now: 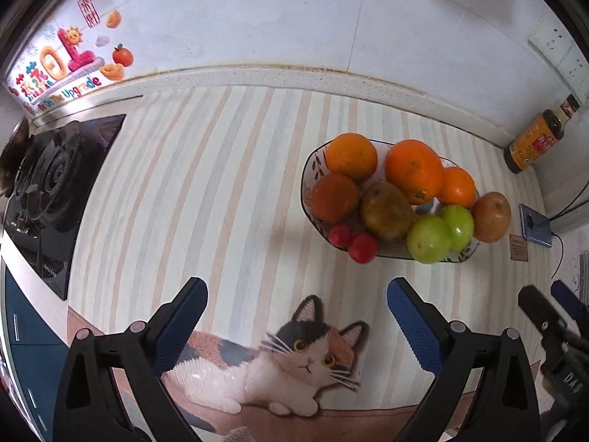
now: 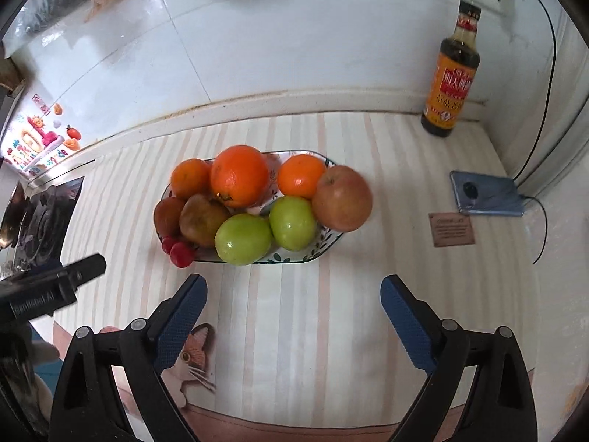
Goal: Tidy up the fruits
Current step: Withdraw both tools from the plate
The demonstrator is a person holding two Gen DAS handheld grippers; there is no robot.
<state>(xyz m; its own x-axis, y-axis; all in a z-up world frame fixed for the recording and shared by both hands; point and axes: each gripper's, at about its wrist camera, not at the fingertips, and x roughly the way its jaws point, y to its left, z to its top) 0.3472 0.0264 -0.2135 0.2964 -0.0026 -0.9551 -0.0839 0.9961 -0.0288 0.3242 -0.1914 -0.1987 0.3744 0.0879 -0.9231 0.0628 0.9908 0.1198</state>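
Shallow oval patterned ceramic plate point(image 2: 324, 245) on striped-cloth worktop point(image 2: 294, 313) carries three glossy oranges point(image 2: 239, 175), two smooth green apples point(image 2: 243, 239), two dull brown fruits point(image 2: 202, 221), two small red tomatoes point(image 2: 182, 253); one reddish apple point(image 2: 341, 199) leans at its right rim. Left hand-held gripper point(image 1: 296, 309) and right hand-held gripper point(image 2: 292, 300) hover short of the plate, jaws spread wide, holding nothing.
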